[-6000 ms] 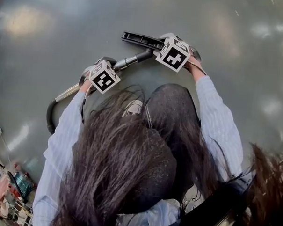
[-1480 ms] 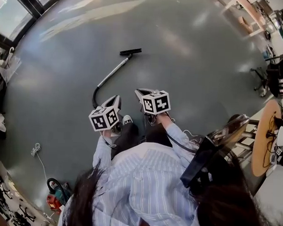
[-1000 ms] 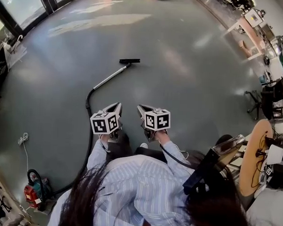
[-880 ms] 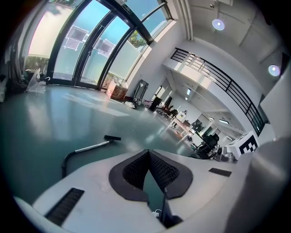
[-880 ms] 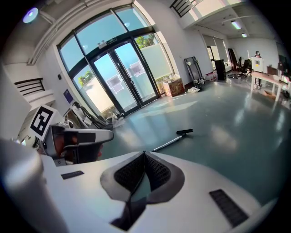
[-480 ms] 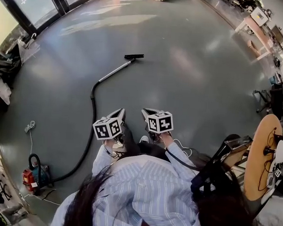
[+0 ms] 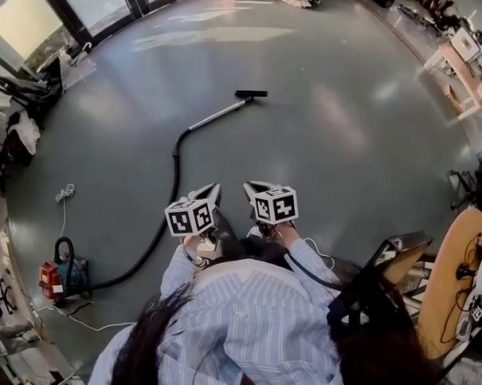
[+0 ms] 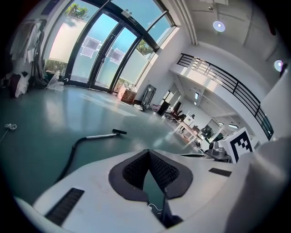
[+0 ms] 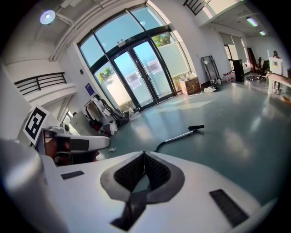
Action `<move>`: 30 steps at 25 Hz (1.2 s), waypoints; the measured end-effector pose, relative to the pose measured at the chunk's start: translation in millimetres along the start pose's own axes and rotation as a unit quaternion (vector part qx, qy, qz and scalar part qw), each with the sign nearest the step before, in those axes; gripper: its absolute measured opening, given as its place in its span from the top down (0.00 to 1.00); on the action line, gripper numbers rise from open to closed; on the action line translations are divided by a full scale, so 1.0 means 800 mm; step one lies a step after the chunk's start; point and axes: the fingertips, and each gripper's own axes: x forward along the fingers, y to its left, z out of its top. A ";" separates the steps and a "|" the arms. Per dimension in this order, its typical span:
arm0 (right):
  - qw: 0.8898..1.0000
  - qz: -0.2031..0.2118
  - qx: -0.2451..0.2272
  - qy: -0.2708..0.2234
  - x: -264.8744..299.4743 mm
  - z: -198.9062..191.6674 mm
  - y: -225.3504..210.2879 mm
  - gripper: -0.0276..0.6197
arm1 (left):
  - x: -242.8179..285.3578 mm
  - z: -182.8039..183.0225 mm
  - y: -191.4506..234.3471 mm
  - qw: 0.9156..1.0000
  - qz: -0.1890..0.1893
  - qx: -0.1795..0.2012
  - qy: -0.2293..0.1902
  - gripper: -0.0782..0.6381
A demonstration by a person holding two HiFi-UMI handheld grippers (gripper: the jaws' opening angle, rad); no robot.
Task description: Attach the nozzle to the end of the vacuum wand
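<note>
A black floor nozzle [image 7: 252,93] sits on the end of a silver vacuum wand [image 7: 219,114], lying far off on the grey-green floor; the nozzle [image 8: 119,132] and wand [image 9: 178,136] also show small in both gripper views. A black hose [image 7: 170,201] runs from the wand to a red vacuum body [image 7: 55,277] at the left. My left gripper [image 7: 213,194] and right gripper [image 7: 253,187] hang side by side in front of the person's chest, well short of the wand. Both are shut with nothing between the jaws.
Glass doors [image 9: 138,78] close the far side of the hall. Bags and clutter [image 7: 16,130] line the left wall. A round wooden table [image 7: 449,276] and a stool [image 7: 390,258] stand at the right, desks [image 7: 454,65] farther back. A loose white cord [image 7: 64,193] lies on the floor.
The person has stood up and backed away from the joined wand and nozzle, which now lie farther off. Both grippers came away empty and are held near the body. The vacuum body has come into view.
</note>
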 end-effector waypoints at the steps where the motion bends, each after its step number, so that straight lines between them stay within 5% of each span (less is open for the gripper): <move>1: 1.000 0.002 -0.007 0.002 0.001 0.000 0.004 0.95 | -0.003 -0.002 0.002 1.000 0.002 -0.005 -0.002 0.88; 5: 1.000 0.005 -0.026 0.007 0.001 0.001 0.014 0.95 | -0.013 -0.002 0.006 1.000 0.004 -0.021 -0.014 0.88; 30: 0.999 -0.018 -0.029 0.012 -0.003 0.004 -0.005 0.95 | 0.016 0.005 -0.006 1.000 -0.012 0.023 0.015 0.88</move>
